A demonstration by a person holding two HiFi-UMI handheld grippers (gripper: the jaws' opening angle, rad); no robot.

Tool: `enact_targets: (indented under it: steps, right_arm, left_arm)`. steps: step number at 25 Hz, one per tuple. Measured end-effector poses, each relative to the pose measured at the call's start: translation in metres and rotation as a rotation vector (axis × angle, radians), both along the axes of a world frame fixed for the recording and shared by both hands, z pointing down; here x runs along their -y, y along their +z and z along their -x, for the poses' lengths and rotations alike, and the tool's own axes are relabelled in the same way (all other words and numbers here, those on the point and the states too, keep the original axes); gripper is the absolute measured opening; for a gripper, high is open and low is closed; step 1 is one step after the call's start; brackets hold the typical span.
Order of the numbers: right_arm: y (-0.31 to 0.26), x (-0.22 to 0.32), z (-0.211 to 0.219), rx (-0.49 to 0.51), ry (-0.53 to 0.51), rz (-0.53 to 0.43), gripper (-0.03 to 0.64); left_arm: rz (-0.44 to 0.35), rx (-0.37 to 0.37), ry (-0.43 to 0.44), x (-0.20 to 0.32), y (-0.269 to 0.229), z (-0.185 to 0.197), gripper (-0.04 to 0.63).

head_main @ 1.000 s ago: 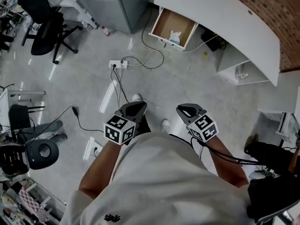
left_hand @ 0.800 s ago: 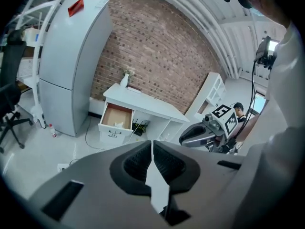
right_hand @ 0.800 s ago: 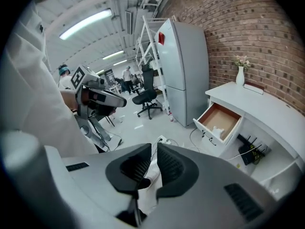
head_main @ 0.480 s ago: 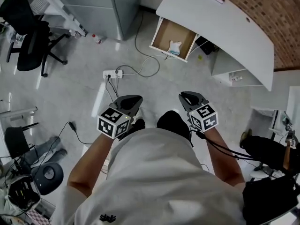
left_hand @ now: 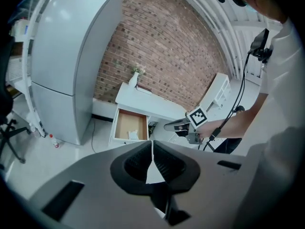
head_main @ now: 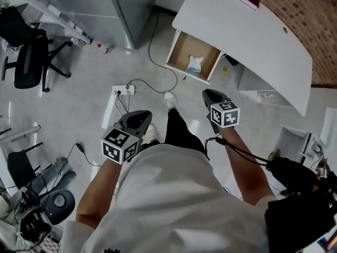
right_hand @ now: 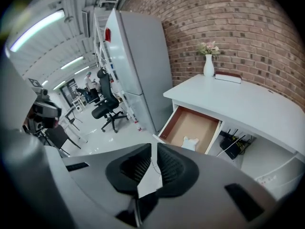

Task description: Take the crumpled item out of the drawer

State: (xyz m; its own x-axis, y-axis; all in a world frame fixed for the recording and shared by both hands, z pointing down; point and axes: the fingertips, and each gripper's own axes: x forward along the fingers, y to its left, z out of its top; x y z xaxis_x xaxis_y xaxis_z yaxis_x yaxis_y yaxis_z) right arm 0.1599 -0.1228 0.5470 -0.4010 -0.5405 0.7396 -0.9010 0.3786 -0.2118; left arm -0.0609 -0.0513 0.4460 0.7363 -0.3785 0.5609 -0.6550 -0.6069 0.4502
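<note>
**APPROACH TO THE OPEN DRAWER: GRIPPERS NOT YET AT THE ITEM**

**Status.** The drawer (head_main: pixel 181 49) under the white desk (head_main: pixel 253 41) stands pulled out. The crumpled item (head_main: pixel 195 63), a small white wad, lies on the drawer floor toward its outer end. No other contents are visible. The item is untouched, so the task appears to be at its approach stage.

**Grippers.** The left gripper (head_main: pixel 143 114) and the right gripper (head_main: pixel 208 93) are both held in front of the body, well apart from the drawer. Each gripper view shows its jaws clenched tip to tip with nothing between them. The right gripper is the nearer to the drawer.

**Recommended procedure.**
1. Step around the power strip (head_main: pixel 122 90) and the cables on the floor between the person and the desk.
2. Use the right gripper, which is likely the better placed.
3. Release its jaws before it enters the drawer, not inside it.
4. Descend from above, clear of the drawer walls and the desk edge.
5. Centre the wad between the jaws in the right gripper view, then close on its bulk rather than a loose fold.
6. Lift straight up.

**Caution.** The item looks light and soft, so a shallow pinch may slip.
</note>
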Motion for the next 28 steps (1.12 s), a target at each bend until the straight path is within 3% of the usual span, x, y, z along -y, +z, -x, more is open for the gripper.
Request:
enact_targets:
  steps: [6,12,20,28]
  right_arm:
    - [0.079,0.116,-0.047,-0.023,0.028,0.090,0.083]
    - [0.166,0.192,-0.074,-0.054,0.032,0.180,0.107]
    - [0.257,0.235,-0.082,-0.118,0.039,0.304,0.113]
    - [0.335,0.254,-0.094,-0.147,0.042,0.383,0.123]
  left_arm:
    - [0.017,0.043,-0.008,0.081,0.006,-0.048,0.026]
    - [0.044,0.090,-0.021,0.137,0.033,-0.082,0.026]
    - [0.097,0.098,-0.047,0.179,0.061,-0.095,0.026]
    - [0.137,0.119,-0.079,0.190,0.104,-0.107,0.026]
